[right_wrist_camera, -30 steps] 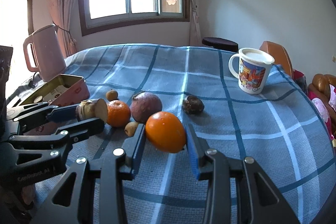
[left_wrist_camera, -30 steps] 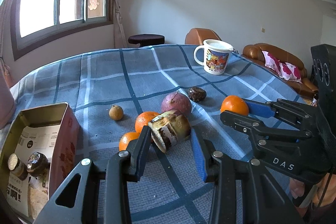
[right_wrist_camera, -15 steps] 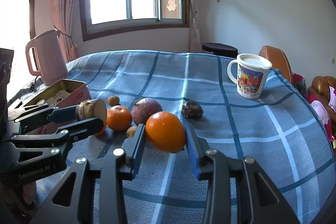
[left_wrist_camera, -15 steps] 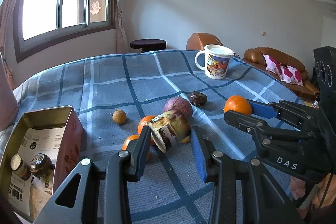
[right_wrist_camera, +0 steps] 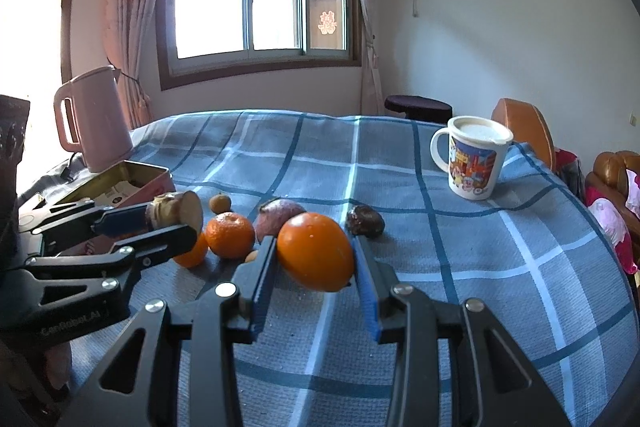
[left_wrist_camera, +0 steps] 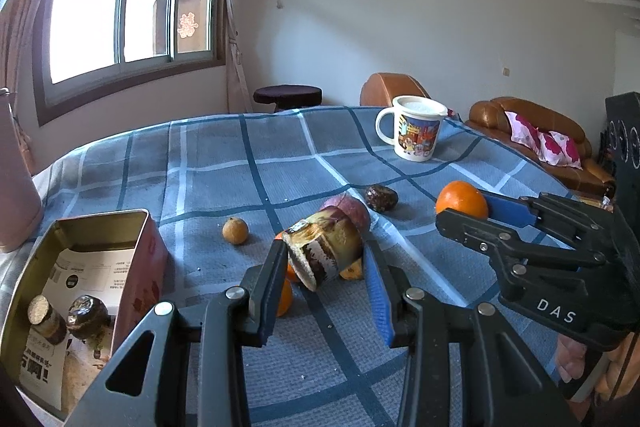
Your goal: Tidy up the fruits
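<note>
Grippers side by side, angled down: left gripper clamps banana chunk, right gripper orange.

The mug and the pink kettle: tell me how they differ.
The mug is white with a colourful cartoon print; the pink kettle is plain pink. The mug is squat with a white lid; the kettle is taller, with a pouring spout. The mug stands far right on the checked cloth, the kettle far left. Both stand upright, handles pointing left.
</note>
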Available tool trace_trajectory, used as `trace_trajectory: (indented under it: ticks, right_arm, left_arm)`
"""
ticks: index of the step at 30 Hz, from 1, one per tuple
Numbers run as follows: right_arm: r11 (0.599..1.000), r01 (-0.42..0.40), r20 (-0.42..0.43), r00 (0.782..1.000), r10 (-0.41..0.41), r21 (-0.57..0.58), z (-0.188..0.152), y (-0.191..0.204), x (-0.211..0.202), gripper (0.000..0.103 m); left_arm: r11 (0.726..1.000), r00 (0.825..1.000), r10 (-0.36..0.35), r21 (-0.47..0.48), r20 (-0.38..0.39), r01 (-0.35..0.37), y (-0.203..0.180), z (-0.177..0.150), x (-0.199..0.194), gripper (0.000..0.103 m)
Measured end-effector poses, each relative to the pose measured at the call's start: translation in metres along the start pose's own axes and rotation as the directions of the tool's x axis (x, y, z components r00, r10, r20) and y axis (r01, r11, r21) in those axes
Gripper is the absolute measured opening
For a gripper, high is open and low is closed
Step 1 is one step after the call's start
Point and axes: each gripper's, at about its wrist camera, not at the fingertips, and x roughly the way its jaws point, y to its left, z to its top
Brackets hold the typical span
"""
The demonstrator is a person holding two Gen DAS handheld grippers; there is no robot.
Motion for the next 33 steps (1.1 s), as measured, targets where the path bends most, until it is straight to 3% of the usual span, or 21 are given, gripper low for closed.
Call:
trace_trajectory:
  ticks: [33]
  right_arm:
    - [1.0,0.003,0.119,0.993,-0.001,-0.01,-0.001,0.002,-0.022,0.041]
  left_arm:
    - [0.999,0.993,0.037,0.004,0.11,-0.038,-0.001,0.0,-0.02,0.04]
